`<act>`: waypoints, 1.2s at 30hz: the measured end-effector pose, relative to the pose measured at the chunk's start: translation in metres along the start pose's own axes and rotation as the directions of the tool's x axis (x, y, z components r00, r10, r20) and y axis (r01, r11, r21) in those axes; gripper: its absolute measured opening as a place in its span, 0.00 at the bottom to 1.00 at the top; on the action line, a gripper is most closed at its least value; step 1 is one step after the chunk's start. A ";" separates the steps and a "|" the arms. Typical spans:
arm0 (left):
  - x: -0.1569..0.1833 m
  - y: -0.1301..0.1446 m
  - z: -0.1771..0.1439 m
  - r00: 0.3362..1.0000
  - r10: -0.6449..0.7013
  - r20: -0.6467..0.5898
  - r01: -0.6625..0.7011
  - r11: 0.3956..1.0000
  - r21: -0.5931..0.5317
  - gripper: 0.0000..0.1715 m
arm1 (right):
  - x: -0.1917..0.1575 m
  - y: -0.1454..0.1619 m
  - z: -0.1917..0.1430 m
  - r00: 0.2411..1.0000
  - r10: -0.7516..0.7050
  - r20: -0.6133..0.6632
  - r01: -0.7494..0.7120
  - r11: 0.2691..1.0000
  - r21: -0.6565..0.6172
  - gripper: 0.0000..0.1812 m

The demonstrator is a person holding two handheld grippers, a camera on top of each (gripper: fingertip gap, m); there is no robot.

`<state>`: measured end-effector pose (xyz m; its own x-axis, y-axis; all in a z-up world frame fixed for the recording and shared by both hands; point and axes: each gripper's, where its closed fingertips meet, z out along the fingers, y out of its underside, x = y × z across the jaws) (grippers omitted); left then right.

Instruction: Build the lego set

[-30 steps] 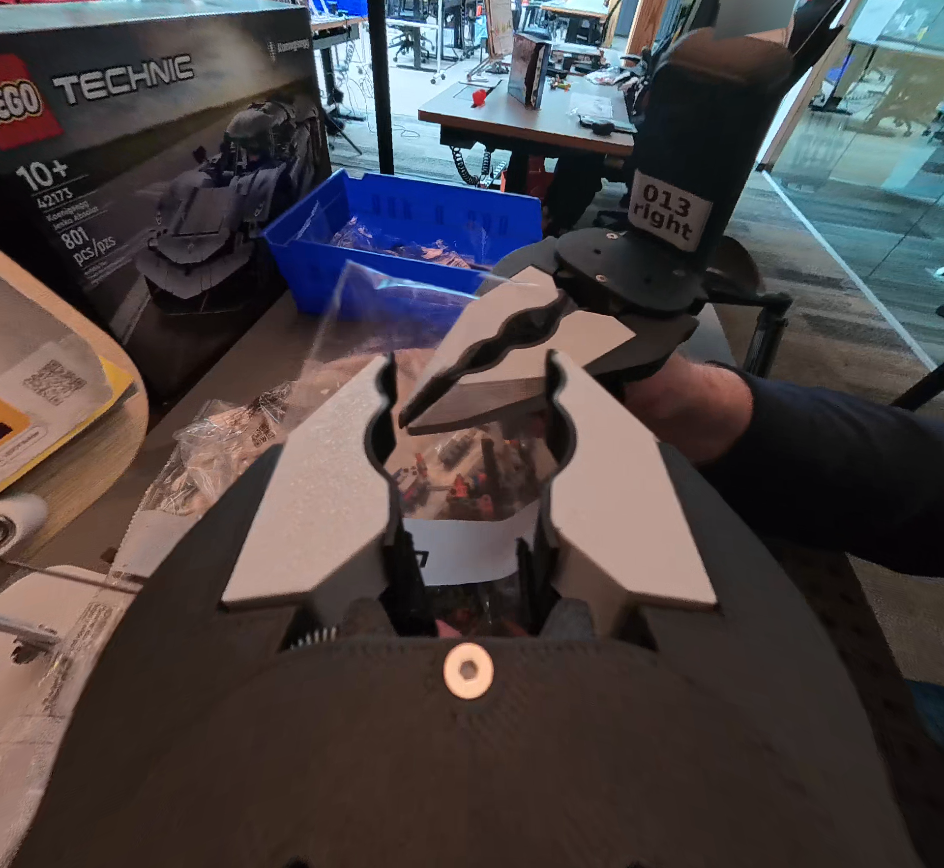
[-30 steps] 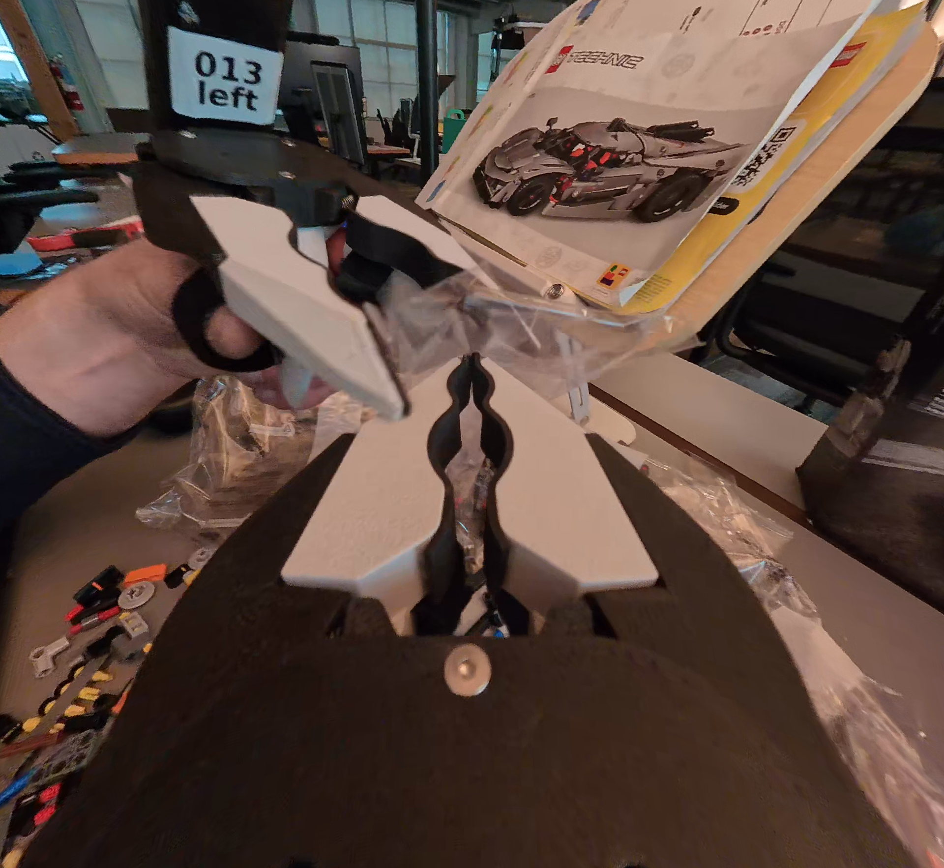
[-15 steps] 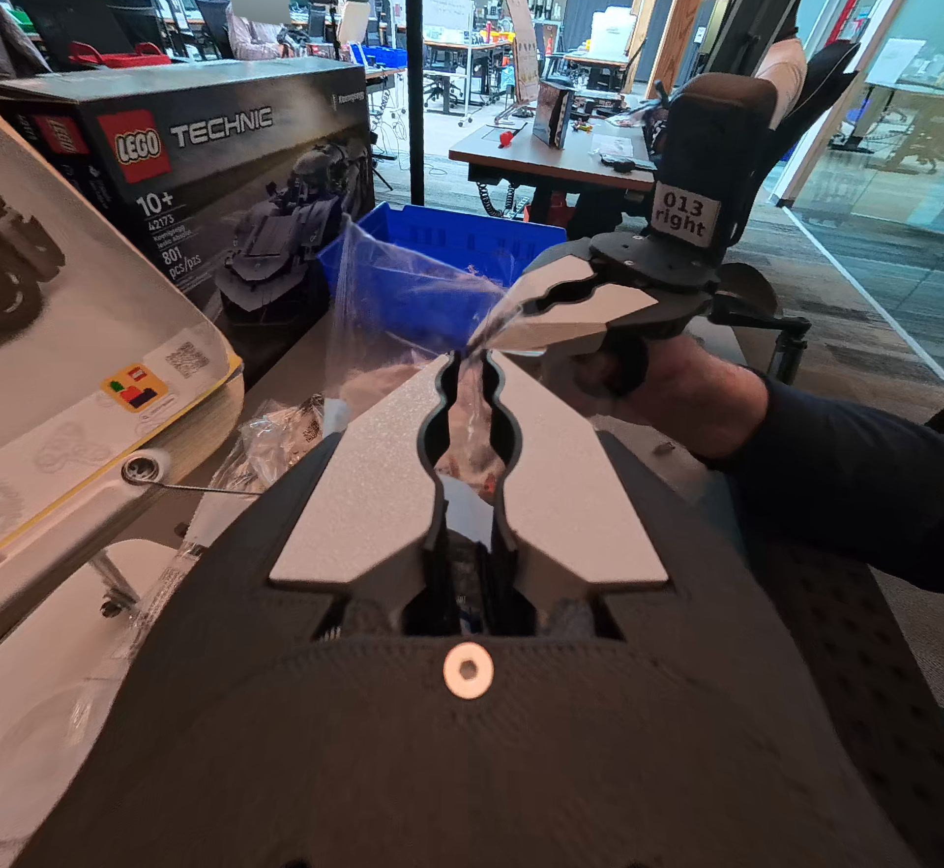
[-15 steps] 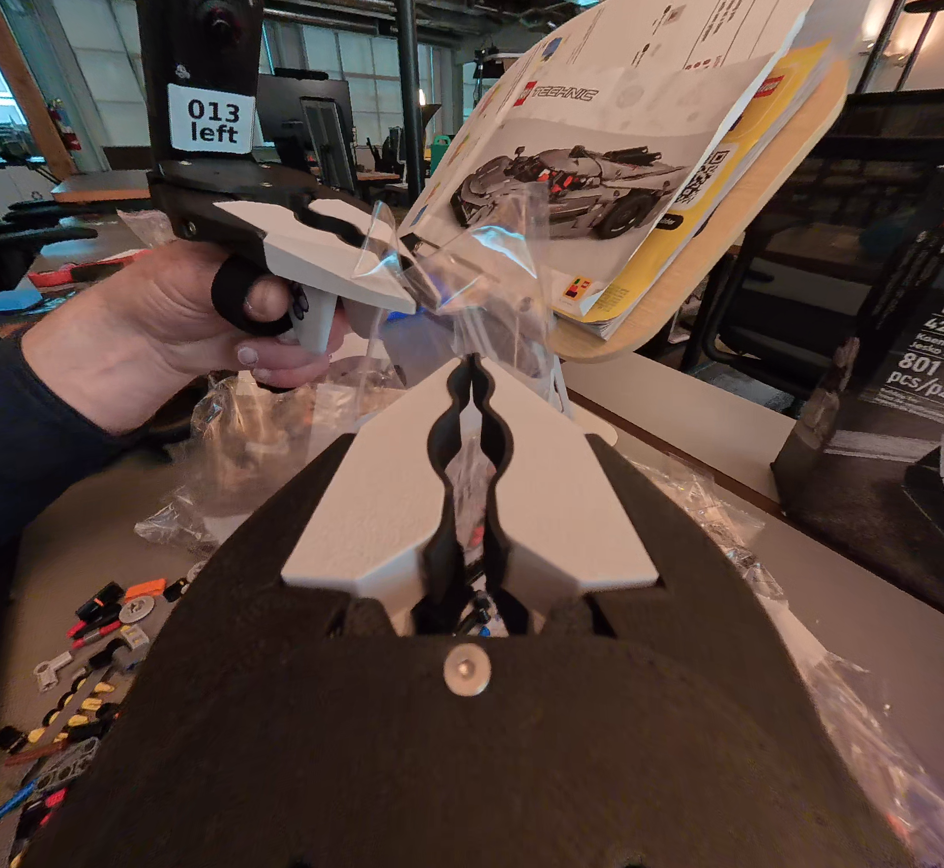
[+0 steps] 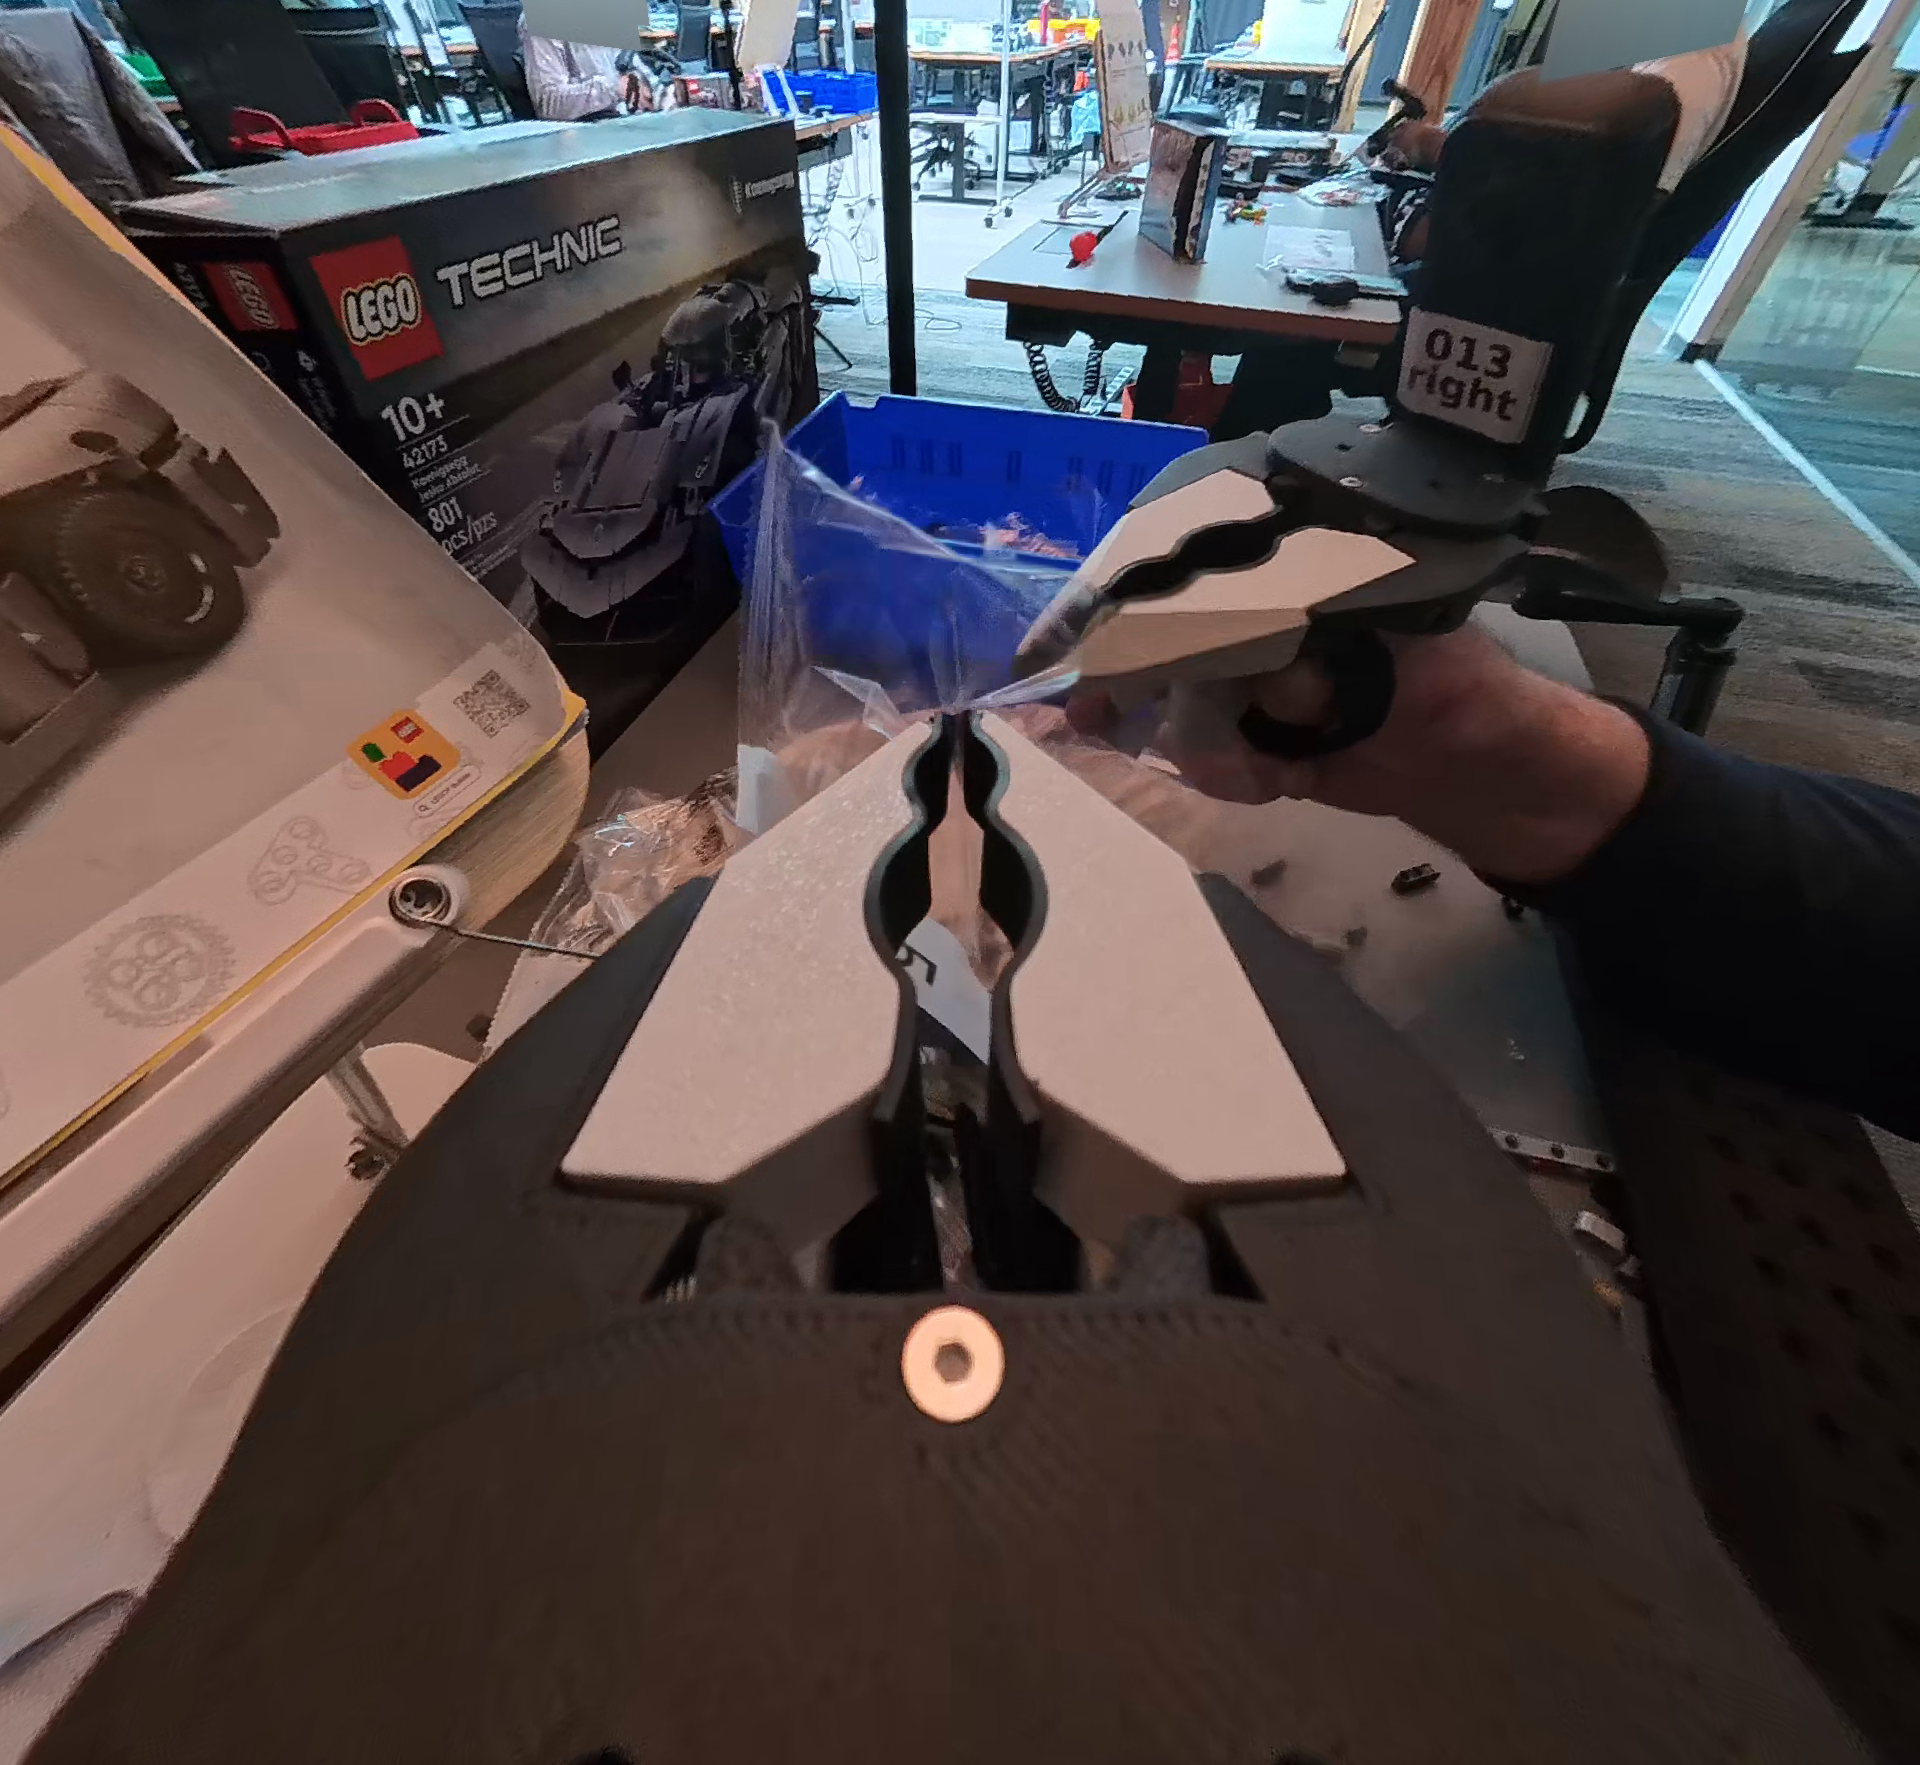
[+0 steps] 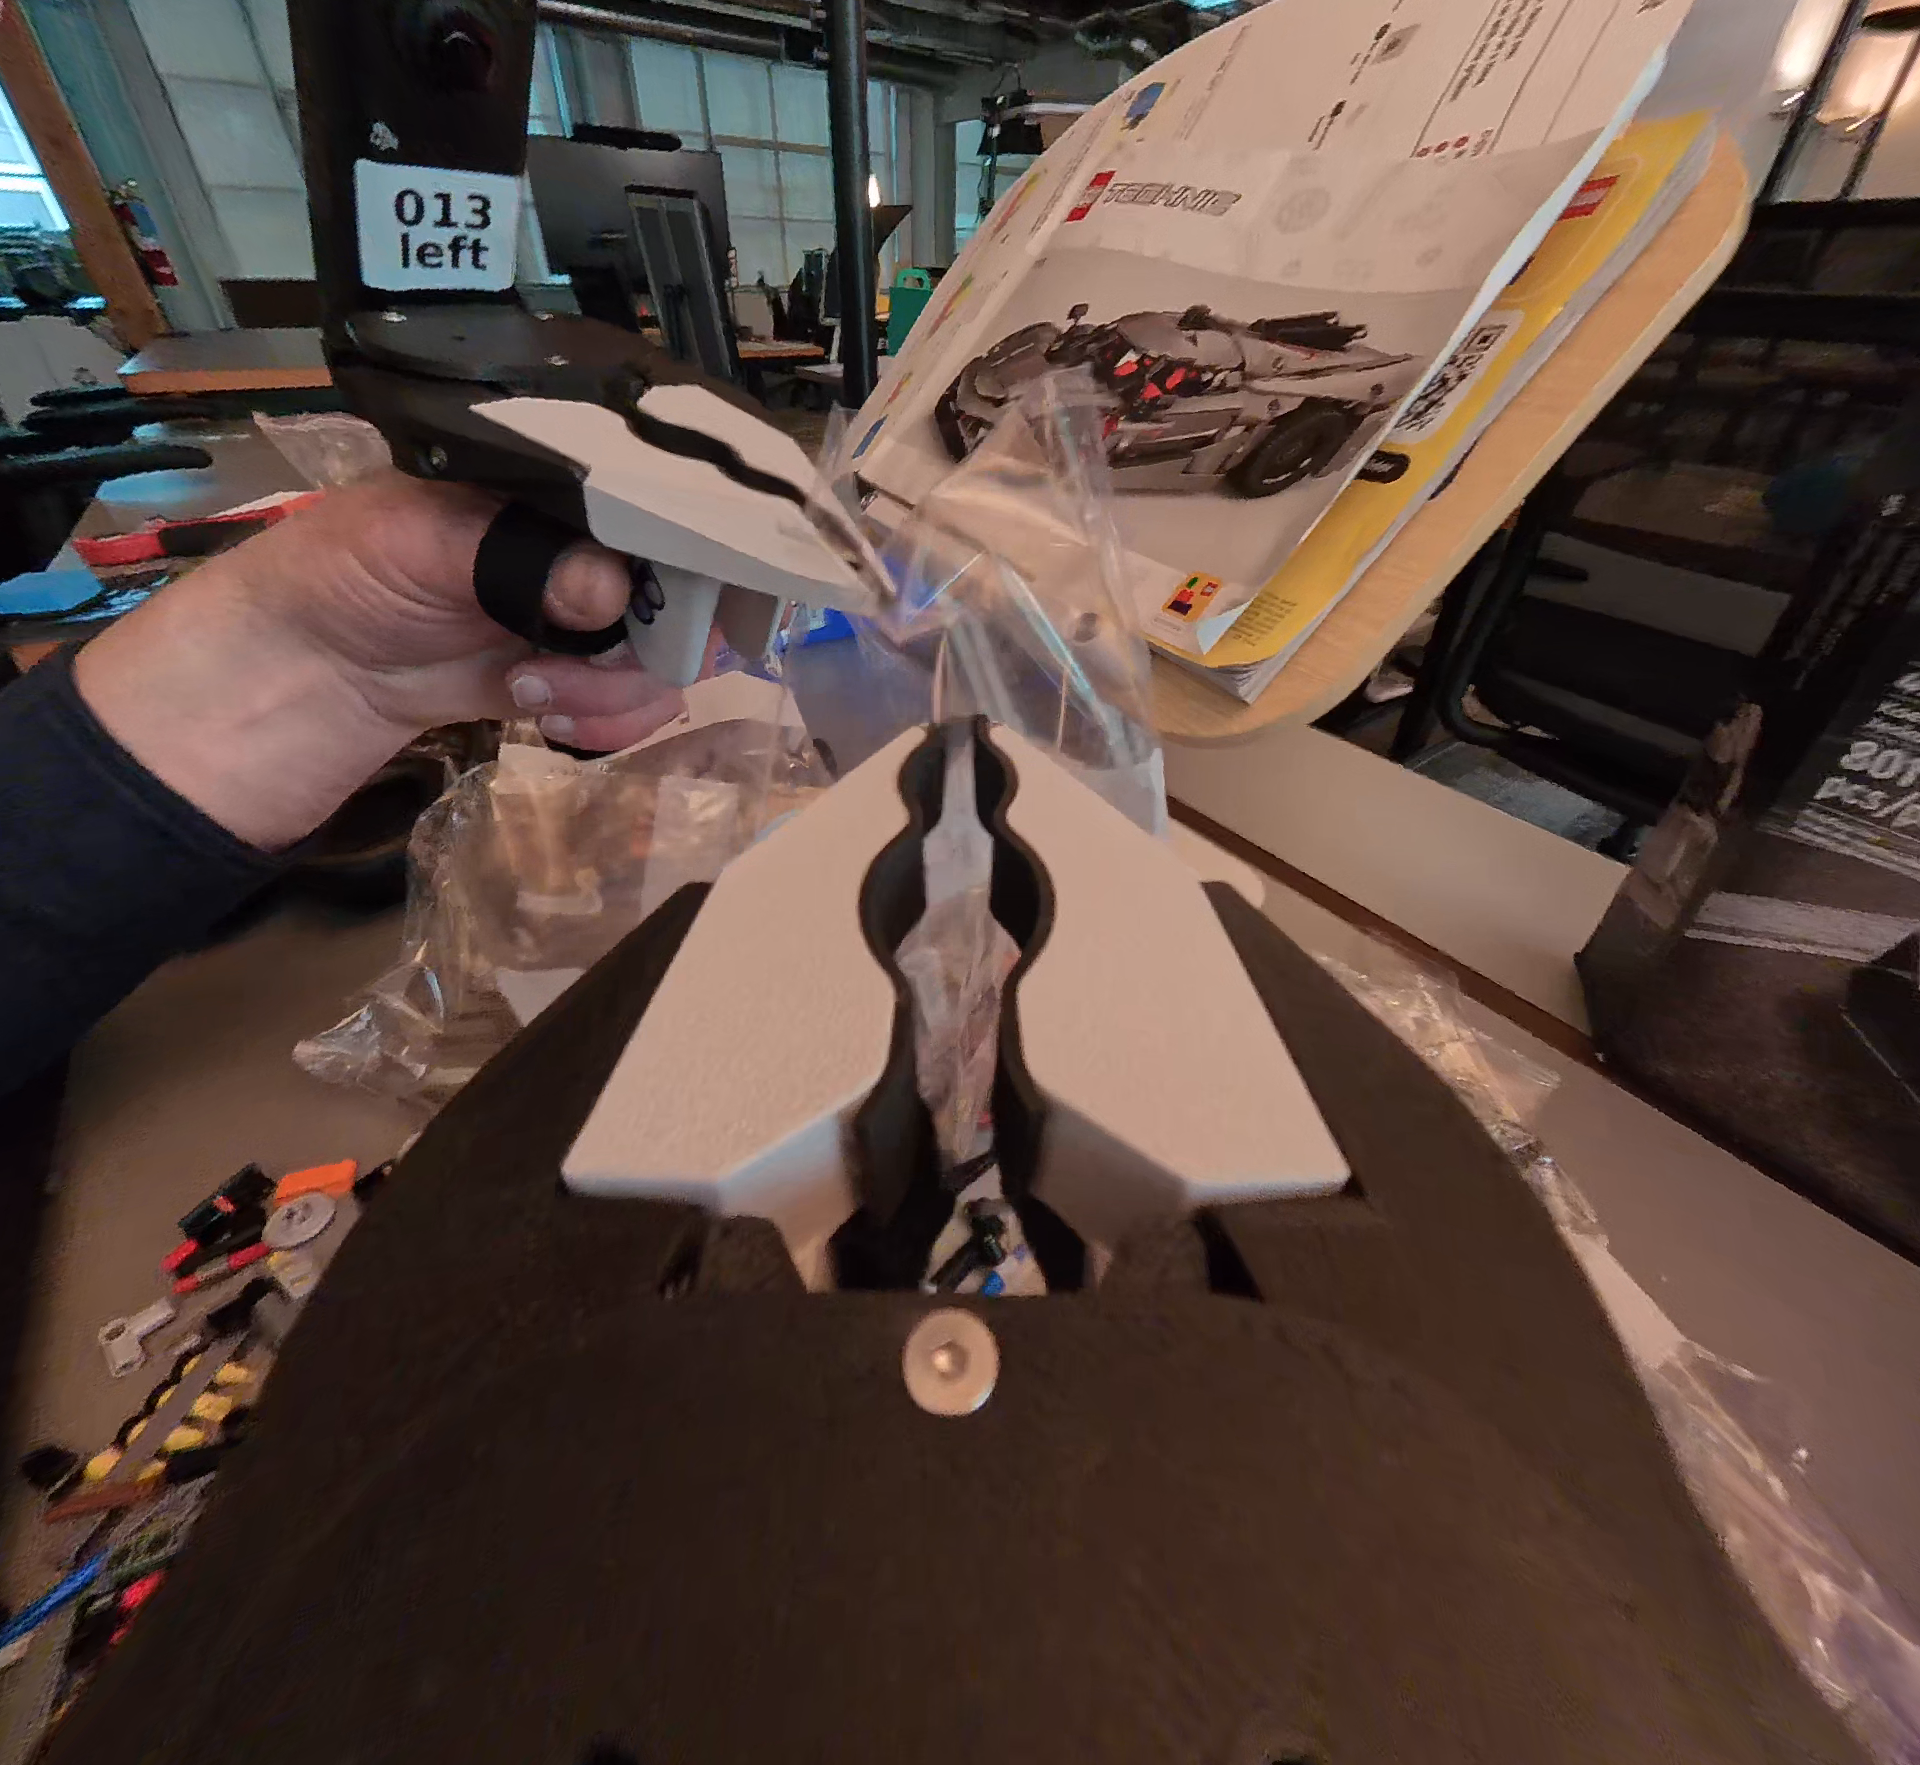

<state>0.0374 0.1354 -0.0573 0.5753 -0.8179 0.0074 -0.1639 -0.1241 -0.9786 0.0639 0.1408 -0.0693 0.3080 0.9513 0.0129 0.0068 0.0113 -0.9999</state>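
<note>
While both grippers clamped the same clear parts bag (image 5: 894,603), the build itself looked barely begun.

The left gripper (image 5: 954,728) was closed on one edge of the bag's film and the right gripper (image 6: 961,728) was closed on another, holding it stretched in the air above the table (image 6: 1455,894), as if to tear it open. No assembled model showed anywhere, so I judged nearly all of the set was still to do. Only the right wrist view showed loose pieces (image 6: 208,1300) scattered on the table, another unopened bag (image 6: 520,894) beside them, and the instruction booklet (image 6: 1247,344) open on its stand. Only the left wrist view showed the set's box (image 5: 540,344) and the blue bin (image 5: 966,479) behind the bag.
</note>
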 end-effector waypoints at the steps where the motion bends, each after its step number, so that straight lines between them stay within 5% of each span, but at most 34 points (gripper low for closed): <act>1: -0.002 0.002 0.000 1.000 0.006 0.015 -0.006 1.000 -0.012 0.00 | -0.001 0.003 0.000 1.000 0.016 0.019 -0.015 1.000 -0.018 0.06; 7: -0.007 0.009 0.003 0.998 0.045 0.051 -0.042 0.997 -0.070 0.00 | 0.003 0.018 -0.015 0.994 0.043 0.104 -0.032 0.994 -0.105 0.12; 10: -0.010 0.011 0.001 0.996 0.065 0.065 -0.059 0.994 -0.093 0.00 | -0.020 0.041 -0.026 0.961 0.062 0.270 0.000 0.974 -0.226 0.11; 15: -0.015 0.013 -0.004 0.992 0.087 0.088 -0.075 0.989 -0.124 0.00 | -0.042 0.085 -0.029 0.930 -0.009 0.367 0.168 0.900 -0.403 0.12; 21: -0.024 0.004 -0.020 0.990 0.063 0.123 -0.054 0.996 -0.075 0.00 | -0.057 0.072 -0.037 0.895 -0.001 0.446 0.166 0.928 -0.332 0.12; 31: -0.027 0.002 -0.025 0.988 0.068 0.137 -0.058 0.996 -0.075 0.00 | -0.099 0.170 -0.029 0.795 -0.039 0.606 0.474 0.663 -0.580 0.13; 36: -0.028 0.002 -0.025 0.988 0.067 0.137 -0.057 0.996 -0.075 0.00 | -0.102 0.193 -0.035 0.760 -0.089 0.644 0.583 0.533 -0.613 0.12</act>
<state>0.0013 0.1439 -0.0548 0.6676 -0.7395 -0.0863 -0.2560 -0.1191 -0.9593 0.0674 0.0355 -0.2638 -0.3796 0.9200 0.0972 0.7663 0.3716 -0.5241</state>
